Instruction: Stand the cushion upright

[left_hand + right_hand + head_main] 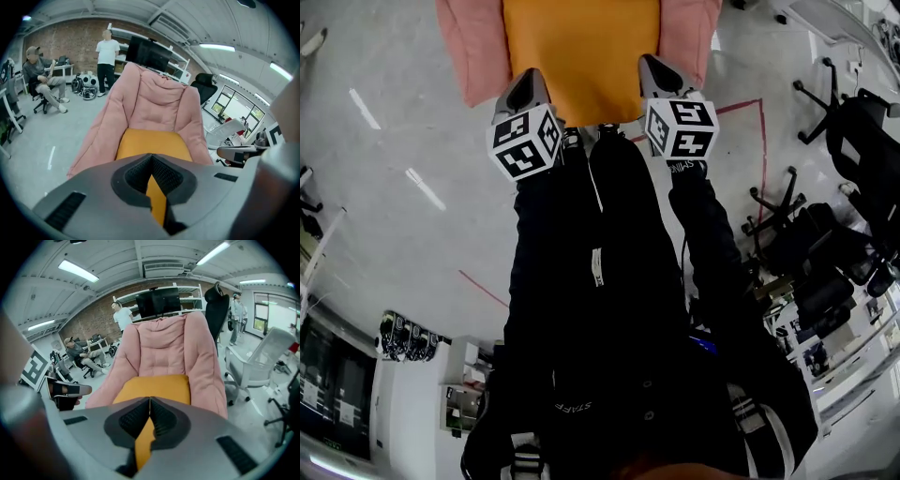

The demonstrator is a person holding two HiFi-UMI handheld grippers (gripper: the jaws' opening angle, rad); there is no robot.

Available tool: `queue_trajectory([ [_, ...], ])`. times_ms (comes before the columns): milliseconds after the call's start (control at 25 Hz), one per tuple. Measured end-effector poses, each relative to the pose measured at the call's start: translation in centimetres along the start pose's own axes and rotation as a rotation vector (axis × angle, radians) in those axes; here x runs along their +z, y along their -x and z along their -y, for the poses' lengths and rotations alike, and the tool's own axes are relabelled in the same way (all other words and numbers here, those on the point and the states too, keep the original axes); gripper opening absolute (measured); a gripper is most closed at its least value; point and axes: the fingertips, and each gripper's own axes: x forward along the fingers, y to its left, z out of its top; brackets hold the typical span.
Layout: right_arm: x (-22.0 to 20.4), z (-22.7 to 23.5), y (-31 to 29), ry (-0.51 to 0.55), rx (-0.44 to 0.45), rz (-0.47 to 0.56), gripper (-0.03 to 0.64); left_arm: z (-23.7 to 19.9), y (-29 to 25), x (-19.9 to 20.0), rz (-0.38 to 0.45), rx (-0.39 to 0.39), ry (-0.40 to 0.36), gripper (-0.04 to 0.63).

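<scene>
While the orange fabric cushion (581,56) is lying on the seat of a pink padded floor chair (473,47), its near edge is being pinched in two places. The left tongs (528,84) are clamping the near left part of that edge, jaws pressed together with a fold of orange cloth showing between them. The right tongs (661,73) are clamping the near right part in the same way. The chair's quilted back is rising behind the cushion, and its padded sides are flanking it. The chair is sitting on a pale grey floor (394,244). Black office chairs (825,253) are standing off to the right. Farther back, before a brick wall (70,42), one person (42,79) is sitting and another (107,61) is standing.
</scene>
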Motion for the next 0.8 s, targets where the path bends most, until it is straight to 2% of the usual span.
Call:
queue_trajectory([
  [200,-3.1,2.3,-5.2,-0.018,-0.033,-0.04,0.015,-2.8,-5.0,-1.9,-0.022,0.021,0.004,0.0],
  [520,-5.1,4.9,-10.3,-0.008,-0.096,-0.075,0.023,-6.2,-10.1,-3.8,-0.063,0.068,-0.011,0.0],
  [720,-5.5,6.4,-11.6,-0.003,-0.143,-0.115,0.102,-6.5,-12.0,-3.9,-0.091,0.098,-0.035,0.002],
  [800,-5.9,7.1,-12.1,-0.002,-0.147,-0.14,0.153,-6.5,-12.7,-3.8,-0.099,0.105,-0.045,0.003],
])
